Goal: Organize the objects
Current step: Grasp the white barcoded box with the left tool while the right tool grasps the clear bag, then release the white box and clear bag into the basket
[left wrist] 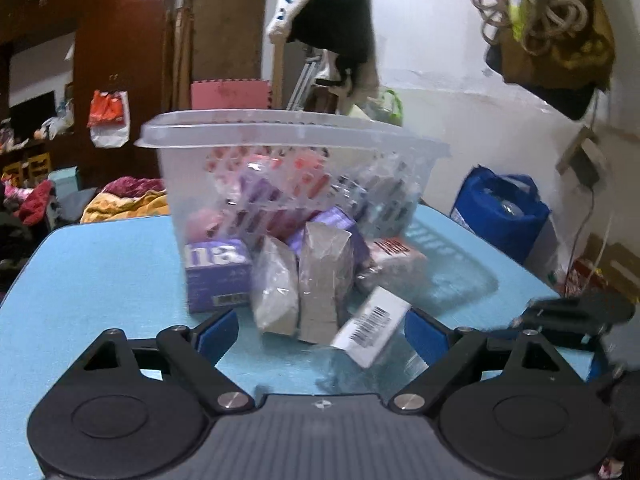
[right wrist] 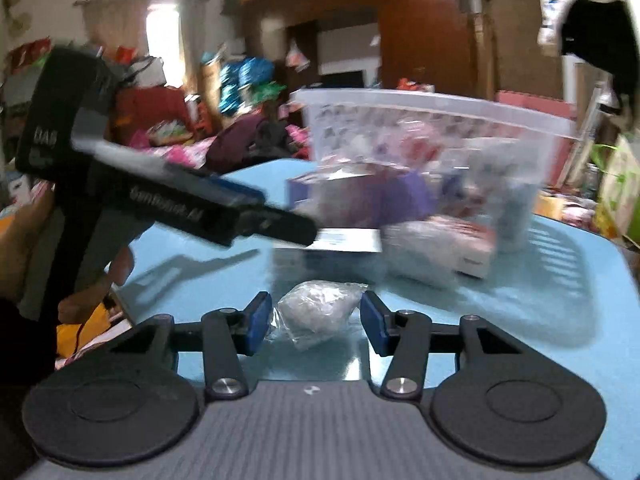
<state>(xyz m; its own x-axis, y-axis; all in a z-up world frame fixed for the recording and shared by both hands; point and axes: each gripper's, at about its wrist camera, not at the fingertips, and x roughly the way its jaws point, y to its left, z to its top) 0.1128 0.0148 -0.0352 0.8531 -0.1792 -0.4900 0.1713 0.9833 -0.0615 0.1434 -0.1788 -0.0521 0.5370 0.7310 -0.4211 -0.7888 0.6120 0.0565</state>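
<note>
Evidently the pickup step was under way. The left tool (left wrist: 320,330) stood wide open, a white barcoded packet (left wrist: 370,326) between its pads, untouched. The right tool (right wrist: 316,322) flanked a clear-wrapped bundle (right wrist: 316,312), pads seemingly not yet pressing. Ahead on the blue surface (left wrist: 100,272), the clear basket (left wrist: 280,168) held assorted boxes. Next: close, lift, drop in.

A light blue counter (left wrist: 100,272) stands in a cluttered room. Far left rises a dark brown wooden wardrobe (left wrist: 120,40); a white wall (left wrist: 440,60) fills the right. Heaped clothes (left wrist: 128,200) lie behind, and a bright curtained window (right wrist: 160,28) glows far off.
</note>
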